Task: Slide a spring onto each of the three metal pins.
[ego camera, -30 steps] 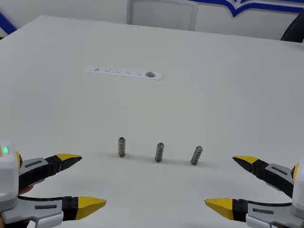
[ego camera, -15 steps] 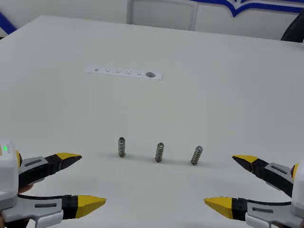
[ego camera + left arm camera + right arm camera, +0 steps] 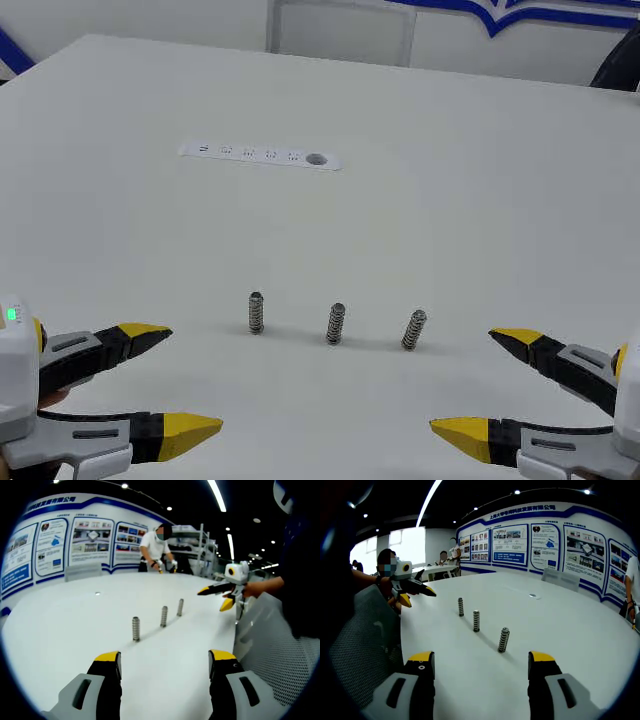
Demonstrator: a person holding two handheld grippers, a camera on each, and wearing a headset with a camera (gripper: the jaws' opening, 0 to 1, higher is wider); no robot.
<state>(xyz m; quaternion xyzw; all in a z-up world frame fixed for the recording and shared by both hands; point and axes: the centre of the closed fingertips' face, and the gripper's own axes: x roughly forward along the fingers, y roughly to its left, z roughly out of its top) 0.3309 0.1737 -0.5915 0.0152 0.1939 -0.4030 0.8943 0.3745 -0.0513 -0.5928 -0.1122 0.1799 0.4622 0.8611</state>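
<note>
Steel springs [image 3: 336,325]: 3, seemingly on pins [image 3: 256,297] | hand-held grippers [image 3: 196,378] [image 3: 461,379]: 2, spread

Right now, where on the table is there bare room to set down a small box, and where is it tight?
The widest bare patch lies between the power strip and the row of three springs. A smaller one lies in front of the springs, between the left gripper and the right gripper. The row itself is tight.

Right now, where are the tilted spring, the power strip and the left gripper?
tilted spring [image 3: 414,328], head view, middle of its coils.
power strip [image 3: 262,154], head view, middle of its top face.
left gripper [image 3: 196,378], head view, midway between its jaw tips.
</note>
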